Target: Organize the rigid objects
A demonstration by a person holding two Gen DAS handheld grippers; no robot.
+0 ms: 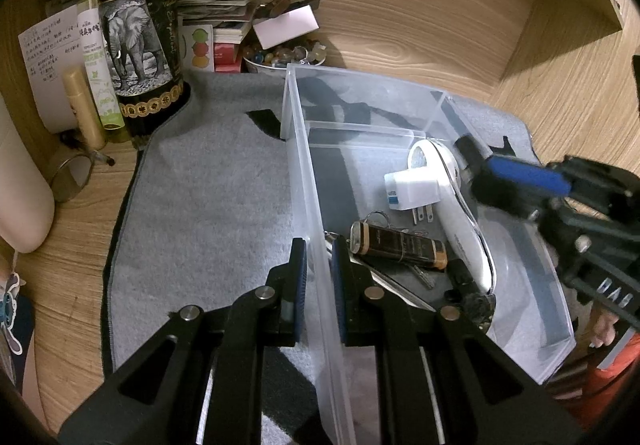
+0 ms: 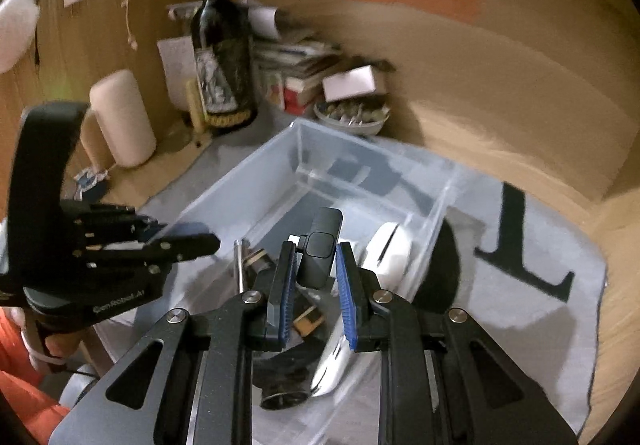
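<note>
The clear plastic storage bin [image 1: 304,173] is steadied by the left gripper [image 1: 319,245], its fingers narrowed around the bin's near side wall. The small black rectangular device [image 2: 320,249] sits between the right gripper's [image 2: 317,249] part-open fingers above the bin; it is best lowered slowly, clear of the white handheld appliance [image 1: 452,201]. Whether the pads touch the device cannot be told; motion blur obscures it.

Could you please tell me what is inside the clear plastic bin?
Inside the clear bin: a white handheld device, white plug adapter, and brown-black case with keys. Anything beneath them is hidden.
</note>
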